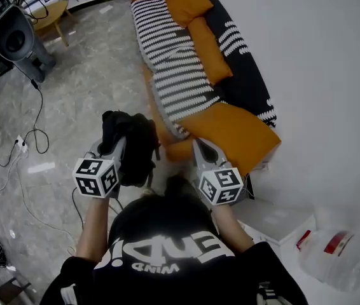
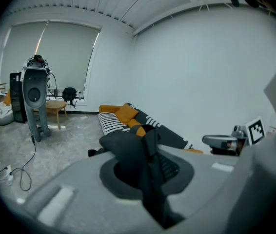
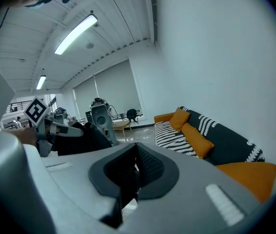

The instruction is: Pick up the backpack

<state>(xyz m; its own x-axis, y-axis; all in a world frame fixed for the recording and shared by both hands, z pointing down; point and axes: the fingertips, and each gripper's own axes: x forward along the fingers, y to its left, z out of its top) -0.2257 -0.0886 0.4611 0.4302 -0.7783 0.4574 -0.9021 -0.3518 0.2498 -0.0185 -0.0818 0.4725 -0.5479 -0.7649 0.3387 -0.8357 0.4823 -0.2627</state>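
Note:
The black backpack (image 1: 137, 146) hangs off the floor in front of me, its top bunched at my left gripper (image 1: 117, 143). In the left gripper view a black strap of the backpack (image 2: 150, 179) runs down between the pads, and the left gripper (image 2: 147, 165) is shut on it. My right gripper (image 1: 200, 147) is held level beside it, apart from the bag, next to the sofa's orange arm. Its pads meet with nothing between them in the right gripper view (image 3: 135, 172). That view also shows the backpack (image 3: 79, 138) at the left.
A striped black-and-white sofa (image 1: 180, 62) with orange cushions runs along the white wall ahead. A grey machine on a stand (image 1: 14, 40) and a wooden table (image 1: 49, 14) stand at far left, with cables (image 1: 37, 129) across the marble floor. A plastic jug (image 1: 339, 256) lies at lower right.

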